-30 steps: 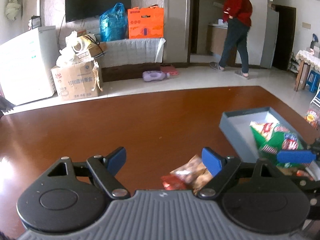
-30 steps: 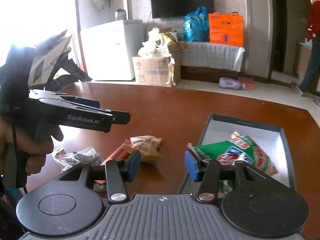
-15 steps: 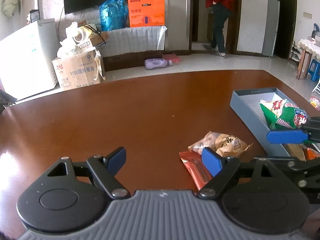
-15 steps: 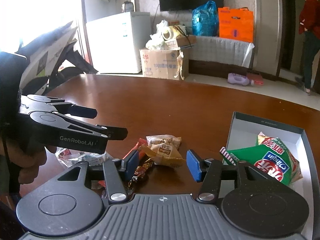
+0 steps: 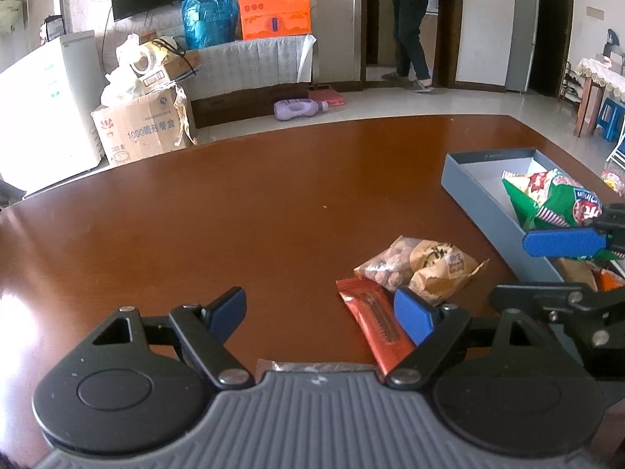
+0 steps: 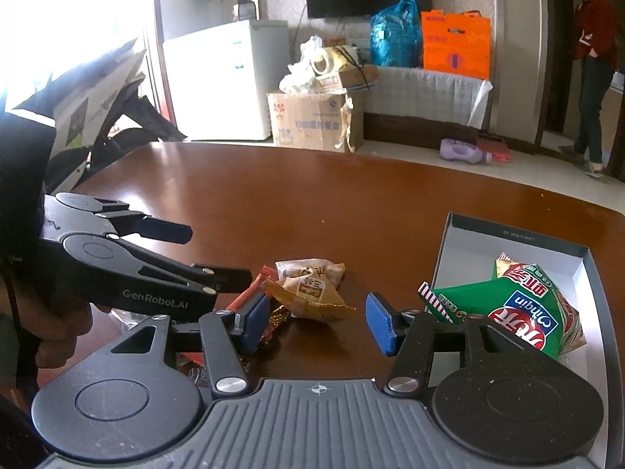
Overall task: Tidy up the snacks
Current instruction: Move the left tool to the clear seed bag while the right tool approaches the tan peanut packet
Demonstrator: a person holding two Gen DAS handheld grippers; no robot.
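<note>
A tan snack packet (image 5: 425, 264) (image 6: 310, 287) and a red bar wrapper (image 5: 375, 322) lie on the brown table (image 5: 234, 215). A grey box (image 5: 480, 199) (image 6: 515, 238) to the right holds a green chip bag (image 5: 554, 199) (image 6: 511, 308). My left gripper (image 5: 320, 314) is open and empty, just left of the snacks; it also shows in the right wrist view (image 6: 218, 254). My right gripper (image 6: 316, 324) is open and empty, hovering close in front of the tan packet; one of its blue fingers (image 5: 562, 243) shows in the left wrist view.
More small wrappers (image 6: 273, 322) lie under the right gripper's left finger. Beyond the table's far edge are a cardboard box (image 5: 144, 129), a white fridge (image 5: 47, 97), and a person (image 6: 593, 74) standing by a doorway.
Both grippers have pulled back and lifted, so the snacks now sit farther ahead in view. The right gripper shifted left from the box toward the tan packet. Both stayed open.
</note>
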